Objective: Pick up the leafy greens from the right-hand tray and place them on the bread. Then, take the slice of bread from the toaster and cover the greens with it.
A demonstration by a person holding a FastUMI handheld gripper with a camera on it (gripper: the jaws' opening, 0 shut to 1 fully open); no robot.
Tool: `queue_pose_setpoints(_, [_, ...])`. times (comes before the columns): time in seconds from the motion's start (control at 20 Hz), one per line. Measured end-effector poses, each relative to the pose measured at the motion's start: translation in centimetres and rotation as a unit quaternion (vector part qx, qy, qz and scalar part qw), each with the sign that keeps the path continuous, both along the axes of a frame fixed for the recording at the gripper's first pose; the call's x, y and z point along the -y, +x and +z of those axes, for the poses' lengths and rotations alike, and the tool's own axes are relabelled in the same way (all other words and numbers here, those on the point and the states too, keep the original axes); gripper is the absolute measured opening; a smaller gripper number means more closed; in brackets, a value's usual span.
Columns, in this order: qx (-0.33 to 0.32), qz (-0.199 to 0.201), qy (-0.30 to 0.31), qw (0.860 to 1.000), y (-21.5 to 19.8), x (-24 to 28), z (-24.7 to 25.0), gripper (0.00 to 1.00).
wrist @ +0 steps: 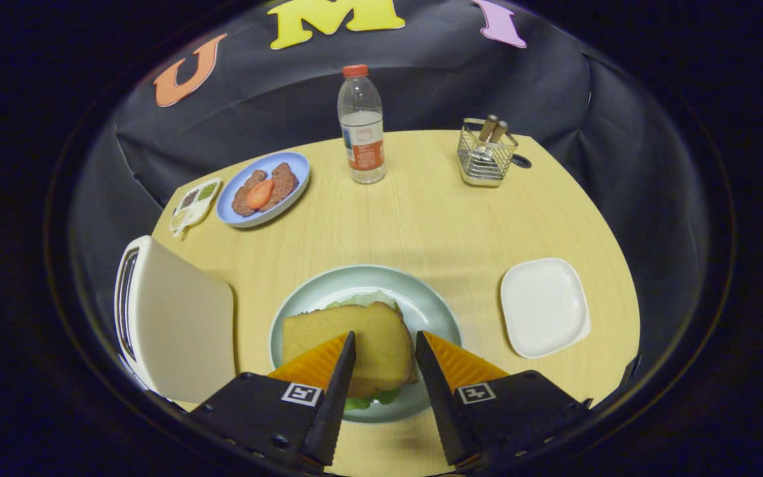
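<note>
Two fingers of the hand-held gripper [385,344] stand spread, gripping nothing, above the bread [348,354] covering the greens [371,399] on the plate [431,311]; apparently only withdrawal remains.

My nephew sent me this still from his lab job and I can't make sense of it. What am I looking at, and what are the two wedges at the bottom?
Those wedges are the jaws of a hand-held gripper; the camera rides on it, looking forward. The jaws stand open and hold nothing. Just beyond them, on a green plate, a bread slice covers leafy greens. Beside the plate stand a toaster and an empty white tray. Farther back on the table: a blue plate of food, a water bottle and a wire basket.
</note>
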State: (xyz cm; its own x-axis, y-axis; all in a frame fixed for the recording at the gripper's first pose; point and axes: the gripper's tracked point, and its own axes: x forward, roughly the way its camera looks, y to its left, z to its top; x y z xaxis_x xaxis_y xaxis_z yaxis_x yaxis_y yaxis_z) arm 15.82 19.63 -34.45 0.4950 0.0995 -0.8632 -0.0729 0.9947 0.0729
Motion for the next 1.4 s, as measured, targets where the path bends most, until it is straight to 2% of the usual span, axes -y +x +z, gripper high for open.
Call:
queue_pose_setpoints(0.3, [0.035,-0.001,0.006,0.999,-0.7,1.9,4.0,0.61])
queue_pose_setpoints(0.55, [0.097,0.019,0.017,0.995,-2.4,2.5,10.2,0.64])
queue_pose_setpoints(0.7, [0.145,0.030,0.033,0.988,-3.2,2.1,14.6,0.71])
queue_pose_setpoints(0.8, [0.182,0.039,0.031,0.982,-3.9,2.2,17.5,0.79])
queue_pose_setpoints(1.1, [0.307,0.025,0.025,0.951,-5.9,3.6,25.9,0.95])
queue_pose_setpoints(1.4, [0.431,0.015,0.011,0.902,-9.4,5.5,34.6,0.95])
